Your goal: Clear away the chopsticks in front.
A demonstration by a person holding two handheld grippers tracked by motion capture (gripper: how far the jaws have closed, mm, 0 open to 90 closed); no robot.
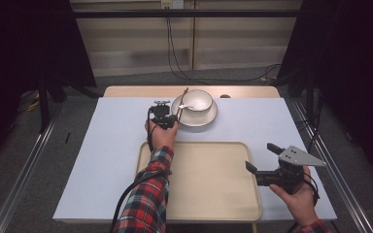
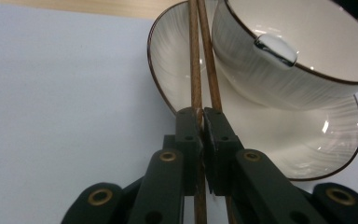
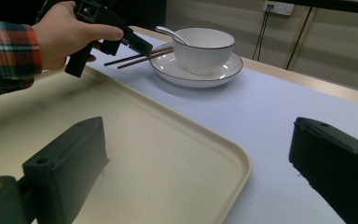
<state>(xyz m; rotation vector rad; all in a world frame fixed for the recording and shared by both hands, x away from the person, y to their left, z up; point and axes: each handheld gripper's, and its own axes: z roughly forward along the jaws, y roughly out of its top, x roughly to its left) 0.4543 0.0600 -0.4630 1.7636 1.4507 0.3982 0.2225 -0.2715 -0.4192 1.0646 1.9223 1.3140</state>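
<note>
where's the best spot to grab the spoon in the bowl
Probably the handle, where it sticks out over the bowl rim. Come from above on the chopsticks side, fingers across the thin stem; the scoop end lies inside the bowl, hard to reach.

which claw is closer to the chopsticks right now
Left. The left claw is shut on the chopsticks where they lean on the plate. The right claw hangs open over the tray's right edge, well apart from them.
</note>
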